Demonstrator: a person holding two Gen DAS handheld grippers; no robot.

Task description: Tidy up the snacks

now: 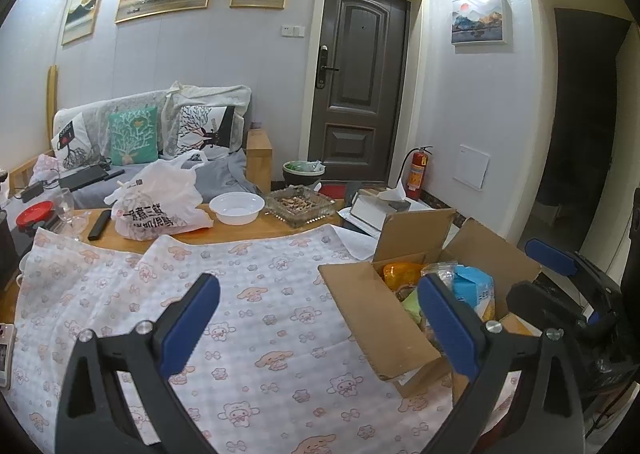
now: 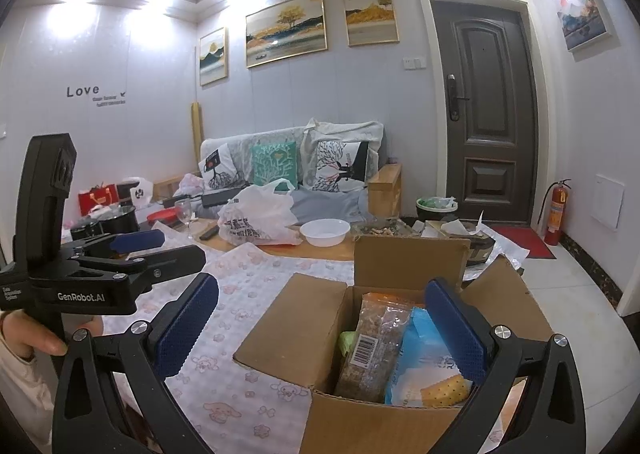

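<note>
Left tongs (image 1: 319,296): jaws spread wide, nothing between them, held above the patterned cloth (image 1: 260,314). Beyond the left finger, on the wooden table (image 1: 256,228): one red lid (image 1: 35,211), one wine glass (image 1: 68,210), one black remote (image 1: 99,225), one white plastic bag (image 1: 160,200), one white bowl (image 1: 237,207), one glass ashtray (image 1: 300,206). Behind the right finger: one open cardboard box (image 1: 372,318) resting on the cloth, all flaps up or folded out.

Right tongs (image 2: 321,304): jaws likewise spread wide, empty, poised directly over the box (image 2: 384,426). Left finger out past the box's left flap, above the cloth; right finger over the box interior, in front of the blue pack. Box contents visible, counted left to right between the fingers: one green packet (image 2: 346,340), mostly hidden; one clear bag (image 2: 370,350) of brown pieces with a barcode label; one orange packet (image 2: 396,299) at the back; one blue cracker pack (image 2: 424,366). Four snacks visible in total, all inside the box; more below cannot be ruled in or out.

Left of the right tongs in the right-wrist view: the left tongs seen side-on, gripped in one hand (image 2: 44,338) at the frame edge.
</note>
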